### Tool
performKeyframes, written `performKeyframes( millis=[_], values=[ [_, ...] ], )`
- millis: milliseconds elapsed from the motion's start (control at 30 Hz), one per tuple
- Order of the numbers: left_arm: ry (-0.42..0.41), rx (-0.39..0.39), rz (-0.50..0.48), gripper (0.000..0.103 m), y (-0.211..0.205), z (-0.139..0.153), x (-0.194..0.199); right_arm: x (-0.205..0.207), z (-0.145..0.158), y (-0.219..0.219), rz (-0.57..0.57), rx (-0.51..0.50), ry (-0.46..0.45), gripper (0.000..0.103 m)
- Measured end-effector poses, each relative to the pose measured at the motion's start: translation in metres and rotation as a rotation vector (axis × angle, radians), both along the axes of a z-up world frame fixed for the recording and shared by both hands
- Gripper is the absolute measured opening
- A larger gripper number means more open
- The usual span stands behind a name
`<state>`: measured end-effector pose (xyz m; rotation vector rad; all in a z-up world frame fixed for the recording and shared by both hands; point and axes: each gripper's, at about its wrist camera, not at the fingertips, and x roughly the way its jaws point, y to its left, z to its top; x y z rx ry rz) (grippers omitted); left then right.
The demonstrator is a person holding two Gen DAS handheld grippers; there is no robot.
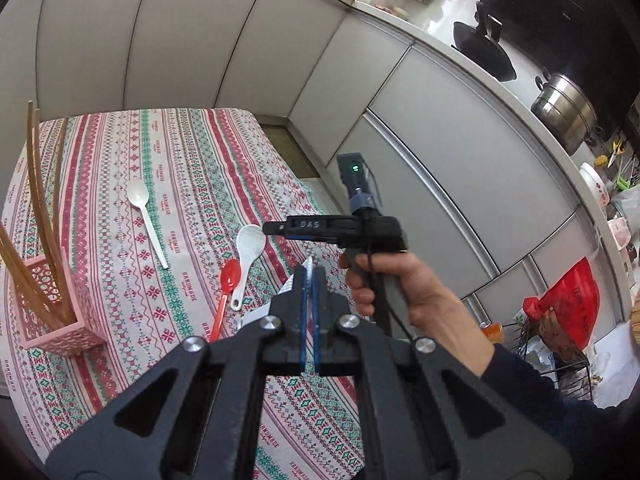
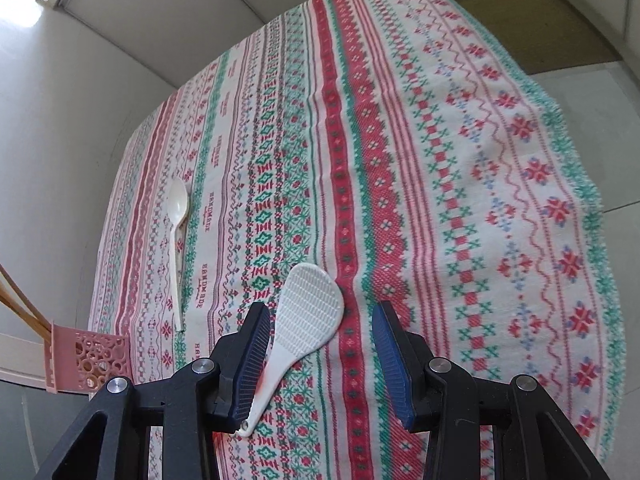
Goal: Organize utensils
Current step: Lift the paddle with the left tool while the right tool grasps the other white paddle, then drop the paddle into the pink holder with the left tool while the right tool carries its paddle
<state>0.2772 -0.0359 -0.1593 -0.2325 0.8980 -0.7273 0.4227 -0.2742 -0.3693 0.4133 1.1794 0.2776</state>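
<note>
Over the cloth the right gripper, fingers apart, hovers above the paddle lying beside the red spoon, likely the next pick for the pink holder, needing descent onto its handle; the left gripper is closed, apparently pinching something white.

White rice paddle, red spoon, white spoon lie flat on cloth.

Light: soft, even daylight, bright in both views | Glare: blown-out white patch at top-left corner of right wrist view | Shadows: faint, under the white ridged plastic rice paddle | Distortion: strong fisheye bending, dark vignette corners | Focus: red-and-green patterned tablecloth slightly soft toward the far edge
</note>
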Motion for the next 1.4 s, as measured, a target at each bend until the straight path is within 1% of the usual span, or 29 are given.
performKeyframes(
  millis=[67, 167, 300, 367, 400, 467, 500, 533, 700, 767, 967, 1167, 1233, 1400],
  values=[
    [-0.005, -0.006, 0.005, 0.002, 0.004, 0.002, -0.001, 0.005, -0.003, 0.009, 0.009, -0.047, -0.017, 0.045],
    [-0.012, -0.021, 0.003, 0.002, 0.011, 0.003, -0.001, 0.011, -0.008, 0.015, 0.020, -0.076, -0.041, 0.045],
    [-0.017, -0.029, 0.010, 0.002, 0.018, 0.005, -0.001, 0.015, -0.017, 0.016, 0.018, -0.066, -0.034, 0.044],
    [-0.020, -0.030, 0.014, 0.002, 0.021, 0.005, -0.001, 0.019, -0.023, 0.020, 0.027, -0.085, -0.018, 0.034],
    [-0.019, -0.033, 0.017, 0.002, 0.022, 0.005, 0.000, 0.019, -0.024, 0.022, 0.037, -0.099, -0.017, 0.024],
    [-0.023, -0.032, 0.027, 0.002, 0.025, 0.006, 0.000, 0.018, -0.022, 0.024, 0.054, -0.114, -0.027, 0.016],
    [-0.024, -0.035, 0.031, 0.002, 0.026, 0.006, 0.000, 0.017, -0.019, 0.025, 0.061, -0.114, -0.035, 0.010],
    [-0.025, -0.037, 0.034, 0.002, 0.027, 0.007, 0.000, 0.017, -0.014, 0.025, 0.061, -0.111, -0.045, 0.007],
    [-0.044, -0.035, 0.050, 0.002, 0.033, 0.010, -0.002, 0.008, 0.016, 0.021, 0.061, -0.128, -0.108, 0.003],
    [-0.048, -0.038, 0.057, 0.002, 0.035, 0.011, -0.002, 0.003, 0.030, 0.022, 0.057, -0.167, -0.141, 0.003],
    [-0.080, -0.053, 0.084, 0.002, 0.040, 0.020, -0.006, -0.015, 0.083, 0.027, 0.028, -0.274, -0.281, 0.003],
    [-0.109, -0.064, 0.119, 0.002, 0.052, 0.028, -0.010, -0.037, 0.123, 0.036, -0.010, -0.391, -0.390, 0.002],
    [-0.124, -0.062, 0.141, 0.002, 0.059, 0.031, -0.012, -0.044, 0.137, 0.036, -0.033, -0.400, -0.426, 0.002],
    [-0.172, -0.072, 0.214, 0.002, 0.084, 0.041, -0.016, -0.068, 0.175, 0.046, -0.057, -0.376, -0.534, 0.002]
  ],
)
